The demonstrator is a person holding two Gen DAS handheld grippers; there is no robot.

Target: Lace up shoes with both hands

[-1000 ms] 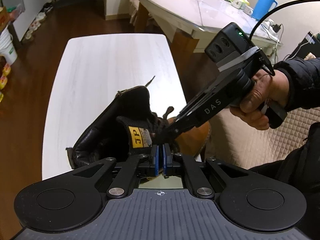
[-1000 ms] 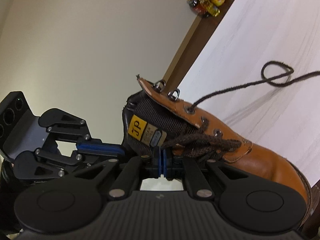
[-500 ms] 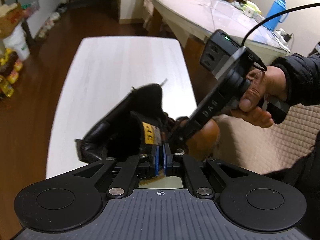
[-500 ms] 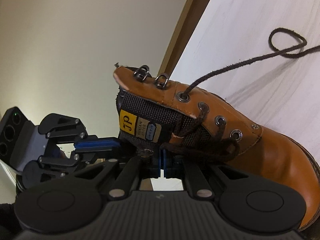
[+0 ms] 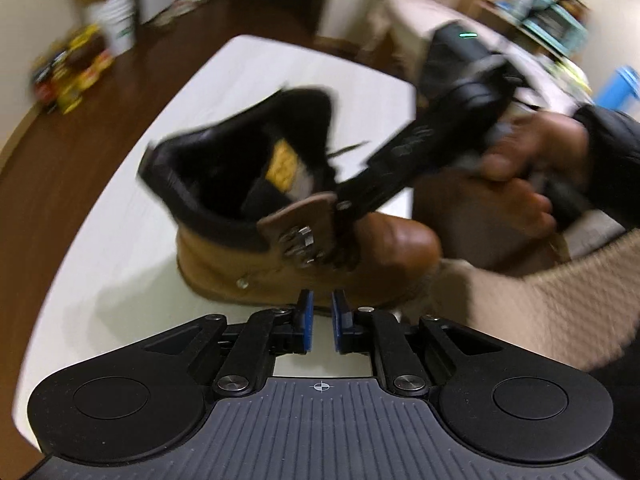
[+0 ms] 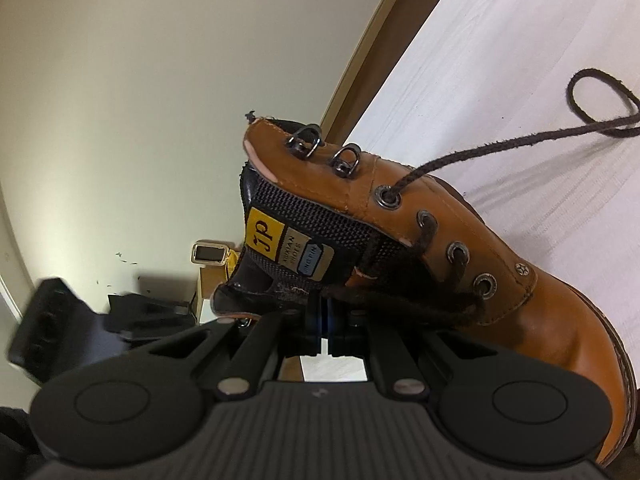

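Your left gripper [image 5: 321, 312] has just been opening: blue pads [image 5: 307, 316] stand apart w/ a clear gap, nothing between them, tips just short of the boot's sole edge. Your right gripper [image 6: 323, 316] has its pads pressed together right at the dark lace [image 6: 404, 300] bunched below the tongue; looks like they pinch it, but the contact itself is hidden.

Tan leather work boot [image 5: 280, 256] sits on the white table [image 5: 132, 248], near its edge on your side. Black padded collar, black mesh tongue w/ yellow "jp" label [image 6: 265, 238]. Two metal hooks [image 6: 308, 142] at the top of the flap are bare; below them metal eyelets [image 6: 386, 197] carry dark brown lace crossing over the tongue. One lace end exits the top eyelet and runs out over the tabletop to a loose loop [image 6: 600, 104].

Left wrist view is motion-blurred, so lace detail there is unreadable. Your right hand [image 5: 520, 184] grips the tool handle beside the toe.
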